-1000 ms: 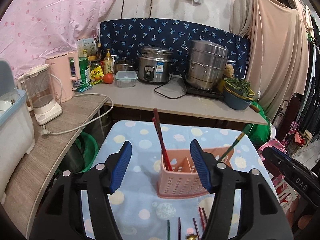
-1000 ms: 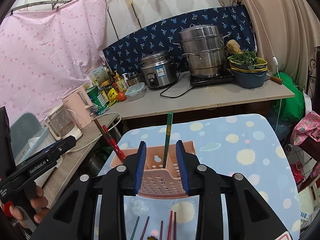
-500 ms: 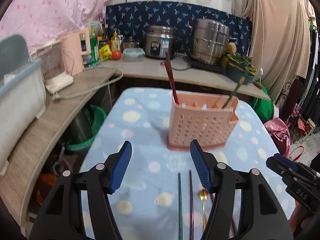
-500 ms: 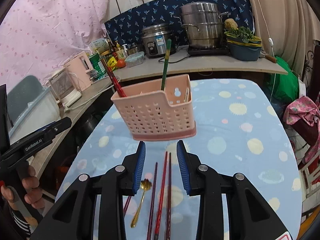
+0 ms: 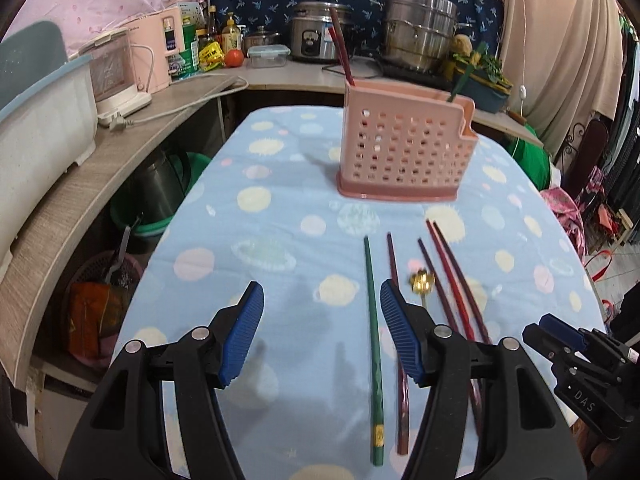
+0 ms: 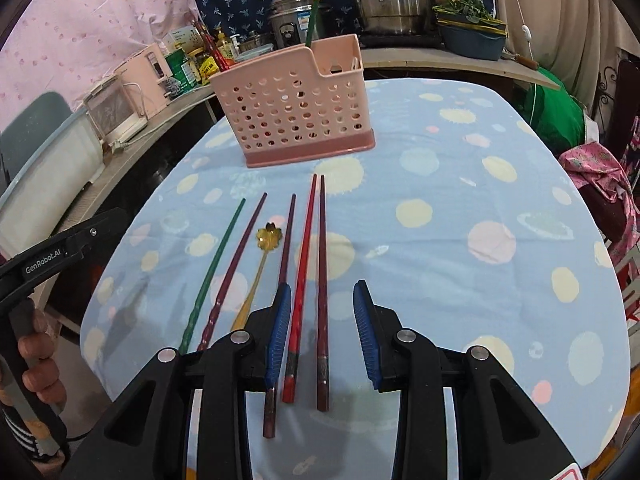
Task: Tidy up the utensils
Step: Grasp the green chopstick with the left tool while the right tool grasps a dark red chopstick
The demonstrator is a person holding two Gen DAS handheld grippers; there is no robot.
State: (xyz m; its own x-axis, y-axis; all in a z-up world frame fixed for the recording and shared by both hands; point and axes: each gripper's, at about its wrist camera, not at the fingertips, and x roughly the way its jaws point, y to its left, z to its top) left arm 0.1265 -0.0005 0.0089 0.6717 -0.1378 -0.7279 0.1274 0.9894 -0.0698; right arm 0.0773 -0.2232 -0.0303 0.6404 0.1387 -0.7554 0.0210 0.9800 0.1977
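A pink perforated utensil holder (image 5: 404, 152) (image 6: 296, 108) stands upright on the blue dotted tablecloth, with a red chopstick (image 5: 340, 54) and a green one (image 6: 314, 8) sticking out of it. Nearer to me lie a green chopstick (image 5: 372, 344) (image 6: 214, 264), several dark red and maroon chopsticks (image 6: 322, 276), and a small gold spoon (image 5: 422, 284) (image 6: 264, 252). My left gripper (image 5: 322, 334) hovers open above the cloth, the green chopstick just inside its right finger. My right gripper (image 6: 322, 334) is open above two red chopsticks, nothing pinched.
The cloth-covered table (image 6: 480, 184) drops off at both sides. A wooden counter (image 5: 68, 196) runs along the left with a kettle (image 5: 116, 72) and a white tub (image 5: 40, 128). The back counter holds a rice cooker (image 5: 316, 36), a steel steamer pot (image 5: 420, 36) and a bowl of greens (image 6: 472, 28).
Both grippers have sunk and tipped downward, backing away from the holder. The holder has moved up in both views and the loose chopsticks and spoon have come fully into sight.
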